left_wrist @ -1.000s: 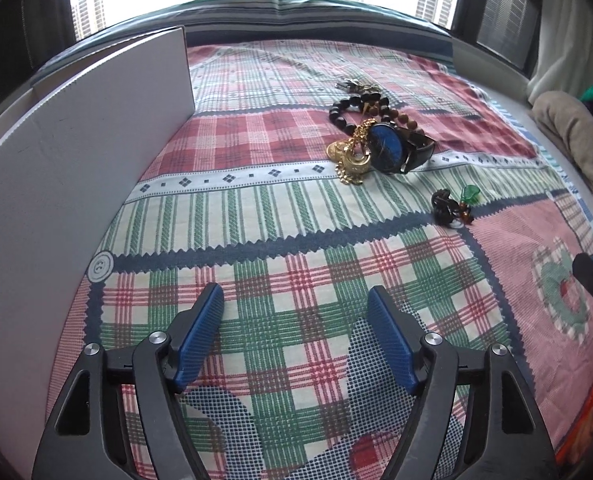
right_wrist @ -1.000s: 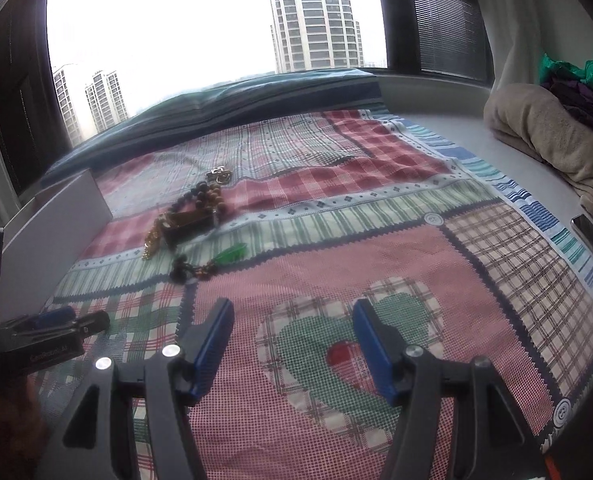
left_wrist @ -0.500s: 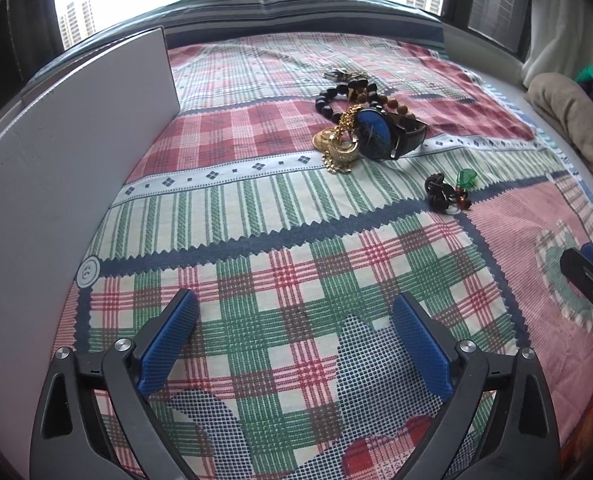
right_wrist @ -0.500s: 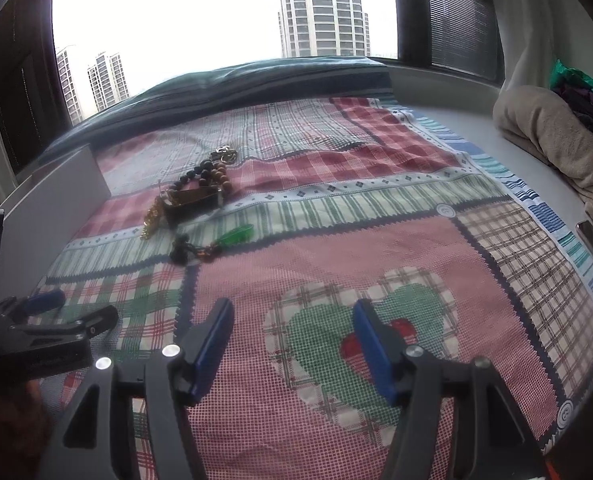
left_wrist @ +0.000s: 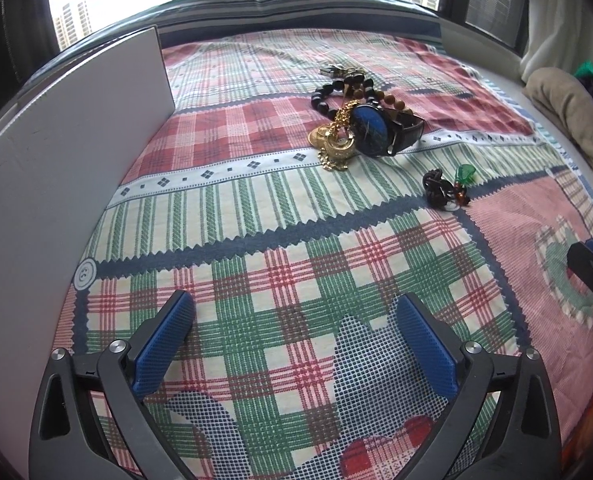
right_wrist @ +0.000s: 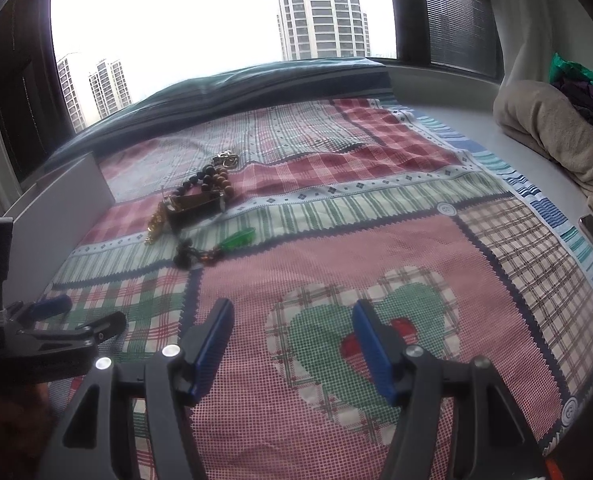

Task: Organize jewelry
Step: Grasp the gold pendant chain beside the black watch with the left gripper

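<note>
I hold both grippers low over the quilt (left_wrist: 256, 208), well short of the watch (left_wrist: 372, 130). My left gripper (left_wrist: 294, 344) has its 2 fingers spread wide with nothing between them; my right gripper (right_wrist: 292, 344) is likewise spread and holds nothing. The watch lies on the quilt with a gold chain (left_wrist: 336, 148) touching its left side and 2 bead bracelets (left_wrist: 356, 92) just behind it. A green pendant (left_wrist: 450, 188) lies near its right front. A white box (left_wrist: 56, 168) stands well left of it.
</note>
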